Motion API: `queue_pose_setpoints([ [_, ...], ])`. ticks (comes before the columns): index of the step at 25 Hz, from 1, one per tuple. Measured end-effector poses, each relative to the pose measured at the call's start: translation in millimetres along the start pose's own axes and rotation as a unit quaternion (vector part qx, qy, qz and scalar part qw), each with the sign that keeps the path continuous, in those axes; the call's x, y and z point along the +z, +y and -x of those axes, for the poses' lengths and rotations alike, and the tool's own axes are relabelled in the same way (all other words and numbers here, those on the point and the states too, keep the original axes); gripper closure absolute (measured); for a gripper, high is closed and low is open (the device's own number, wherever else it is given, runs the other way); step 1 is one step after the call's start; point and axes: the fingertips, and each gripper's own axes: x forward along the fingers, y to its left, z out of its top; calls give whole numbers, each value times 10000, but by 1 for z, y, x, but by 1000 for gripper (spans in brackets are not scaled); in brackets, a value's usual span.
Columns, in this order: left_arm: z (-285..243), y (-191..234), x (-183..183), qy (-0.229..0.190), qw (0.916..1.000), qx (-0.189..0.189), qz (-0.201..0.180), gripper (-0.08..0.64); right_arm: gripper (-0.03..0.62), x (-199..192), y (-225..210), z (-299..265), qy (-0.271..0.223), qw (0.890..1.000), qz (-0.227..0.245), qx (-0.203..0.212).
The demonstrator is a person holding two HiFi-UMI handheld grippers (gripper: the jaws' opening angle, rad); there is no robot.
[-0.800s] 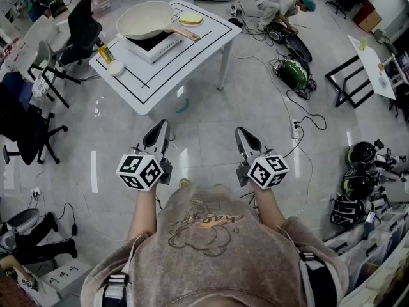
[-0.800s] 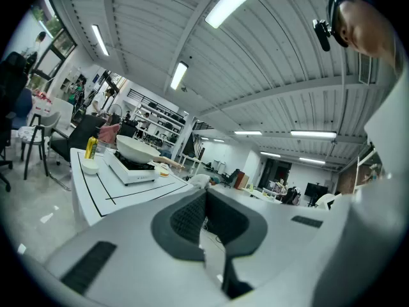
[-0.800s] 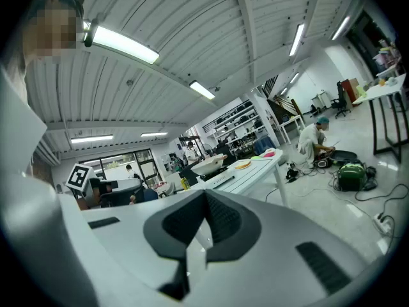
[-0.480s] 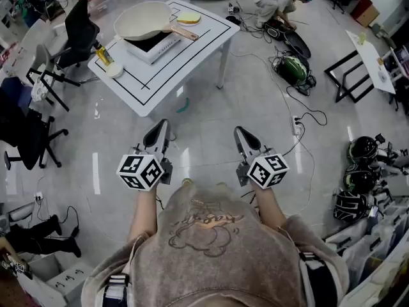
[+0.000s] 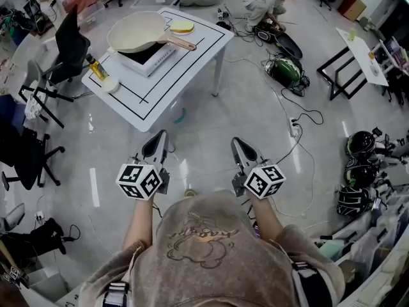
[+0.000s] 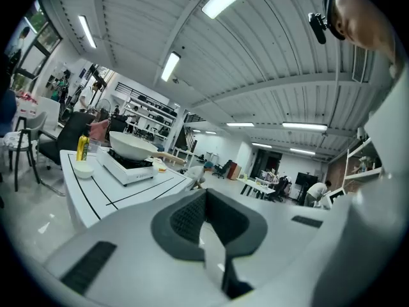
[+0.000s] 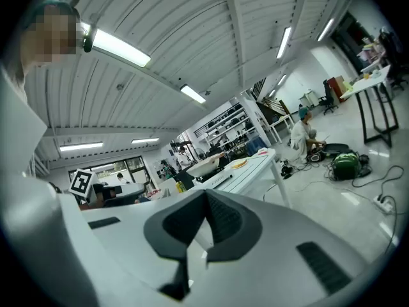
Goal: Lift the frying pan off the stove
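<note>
A cream frying pan with a wooden handle rests on a white portable stove on a white table far ahead, at the upper left of the head view. The left gripper view shows the pan on the stove at its left. In the right gripper view the pan is small and distant. My left gripper and right gripper are both shut and empty, held close to my body over the floor, well short of the table.
On the table stand a yellow bottle, a small white bowl and a plate with a yellow item. Office chairs stand left of the table. Cables, helmets and a crouching person are on the floor to the right.
The view has moved forward a little toward the table; both grippers stay shut in the same pose before my body.
</note>
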Motion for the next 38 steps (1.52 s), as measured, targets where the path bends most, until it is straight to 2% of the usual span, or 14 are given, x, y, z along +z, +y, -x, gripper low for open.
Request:
queue_pose_setpoints([
  [7, -12, 8, 8, 35, 9995, -302, -126, 552, 601, -10, 0, -14, -106, 9997, -120, -161],
  [19, -55, 42, 25, -154, 9997, -213, -21, 552, 601, 14, -17, -77, -27, 10000, 36, 29],
  [30, -138, 79, 54, -235, 9997, -75, 64, 552, 601, 60, -65, -162, 75, 9995, 80, 287],
  [38, -208, 104, 93, -330, 9993, 160, 86, 552, 601, 115, -111, -228, 130, 9989, 89, 436],
])
